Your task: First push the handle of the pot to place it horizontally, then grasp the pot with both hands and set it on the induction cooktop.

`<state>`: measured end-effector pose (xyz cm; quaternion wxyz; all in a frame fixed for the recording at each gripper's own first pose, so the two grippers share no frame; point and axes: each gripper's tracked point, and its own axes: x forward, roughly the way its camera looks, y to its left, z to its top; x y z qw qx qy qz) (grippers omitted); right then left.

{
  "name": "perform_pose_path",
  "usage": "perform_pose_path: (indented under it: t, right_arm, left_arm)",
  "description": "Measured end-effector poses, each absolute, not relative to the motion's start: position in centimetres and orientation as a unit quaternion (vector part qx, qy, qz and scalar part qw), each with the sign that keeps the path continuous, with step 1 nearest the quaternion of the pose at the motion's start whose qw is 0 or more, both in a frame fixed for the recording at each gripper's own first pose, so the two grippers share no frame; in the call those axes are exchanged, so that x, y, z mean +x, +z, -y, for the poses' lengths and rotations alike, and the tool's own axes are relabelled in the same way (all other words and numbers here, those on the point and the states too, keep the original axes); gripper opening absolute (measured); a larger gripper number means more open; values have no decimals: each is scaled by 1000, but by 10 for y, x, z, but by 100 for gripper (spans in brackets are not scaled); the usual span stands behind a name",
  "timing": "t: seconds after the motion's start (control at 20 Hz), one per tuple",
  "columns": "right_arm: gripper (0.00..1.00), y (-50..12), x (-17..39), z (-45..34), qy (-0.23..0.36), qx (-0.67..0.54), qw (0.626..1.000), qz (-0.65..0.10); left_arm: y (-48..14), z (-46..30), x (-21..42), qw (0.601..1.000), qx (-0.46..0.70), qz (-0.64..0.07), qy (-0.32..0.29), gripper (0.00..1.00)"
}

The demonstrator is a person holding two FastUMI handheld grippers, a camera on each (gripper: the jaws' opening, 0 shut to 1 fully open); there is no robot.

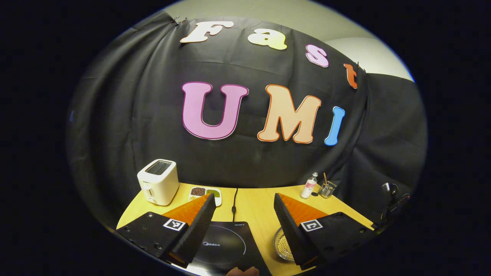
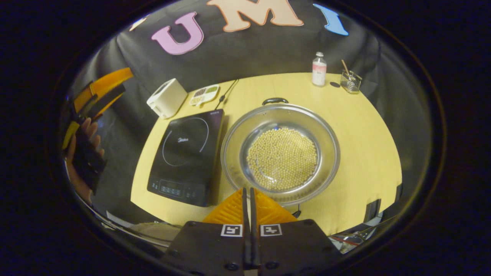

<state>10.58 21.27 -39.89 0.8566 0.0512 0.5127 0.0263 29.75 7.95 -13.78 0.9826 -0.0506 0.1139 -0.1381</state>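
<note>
Right gripper (image 2: 248,195) with fingers pressed together on nothing, hovering at the near rim of the pot (image 2: 280,153), full of pale beans (image 2: 282,159), on the bench (image 2: 364,130) just right of the induction cooktop (image 2: 186,155). Left gripper (image 1: 243,214) spread wide, empty, above the cooktop. Farther back: toaster (image 2: 167,97), divided tray of beans (image 2: 205,94), bottle (image 2: 318,69), glass holding a stick (image 2: 350,81).

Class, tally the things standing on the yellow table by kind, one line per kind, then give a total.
Cooking appliances: 2, toaster, induction cooktop
Pots: 1, pot of beans
Dishes: 1, divided dish
Bottles: 1, bottle
Glass holders: 1, glass holder
Total: 6
</note>
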Motion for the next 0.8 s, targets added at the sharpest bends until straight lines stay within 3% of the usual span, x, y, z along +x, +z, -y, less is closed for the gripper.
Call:
perform_pose_path:
  t: [0.15, 0.5, 0.8]
  right_arm:
    - [0, -418, 99, -219, 14, 50, 843, -536]
    - [3, -463, 72, -223, -2, 39, 803, -594]
    - [3, -476, 65, -215, -10, 18, 794, -607]
  left_arm:
    - [-147, -84, 304, 980, -56, -124, -146, 93]
    - [-155, -102, 308, 979, -52, -130, -148, 93]
    - [-159, -108, 307, 979, -58, -134, -143, 93]
